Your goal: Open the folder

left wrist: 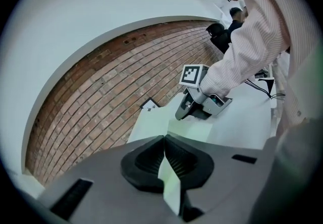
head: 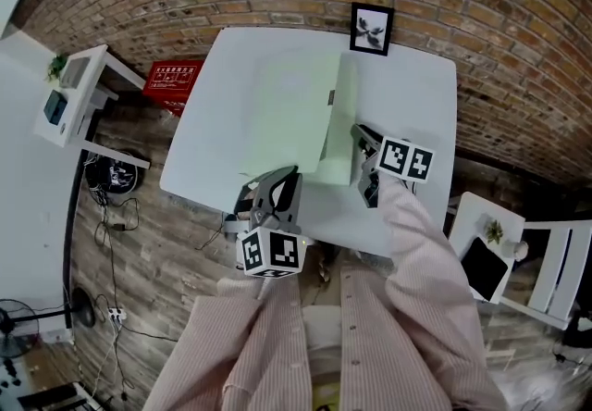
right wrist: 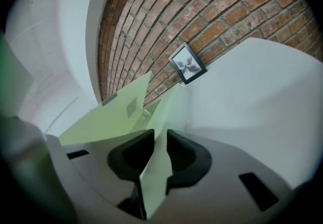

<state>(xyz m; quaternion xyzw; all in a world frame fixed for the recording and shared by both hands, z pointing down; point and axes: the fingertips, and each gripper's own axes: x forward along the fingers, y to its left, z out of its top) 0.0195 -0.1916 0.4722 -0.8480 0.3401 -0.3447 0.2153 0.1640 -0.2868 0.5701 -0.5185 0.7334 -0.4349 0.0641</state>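
A pale green folder (head: 296, 113) lies on the white table (head: 407, 85). My left gripper (head: 285, 176) is at the folder's near left corner, shut on a thin green sheet (left wrist: 169, 180) that runs between its pads; this cover is lifted off the table. My right gripper (head: 357, 133) is at the folder's right edge and also shows in the left gripper view (left wrist: 184, 113). In the right gripper view its jaws (right wrist: 160, 157) are shut on another green sheet edge (right wrist: 154, 177), while the raised cover (right wrist: 111, 117) slants up to the left.
A small framed picture (head: 372, 29) stands at the table's far edge against the brick wall. A red box (head: 174, 83) and a white shelf (head: 79, 94) are on the floor to the left. A white chair (head: 546, 261) stands to the right.
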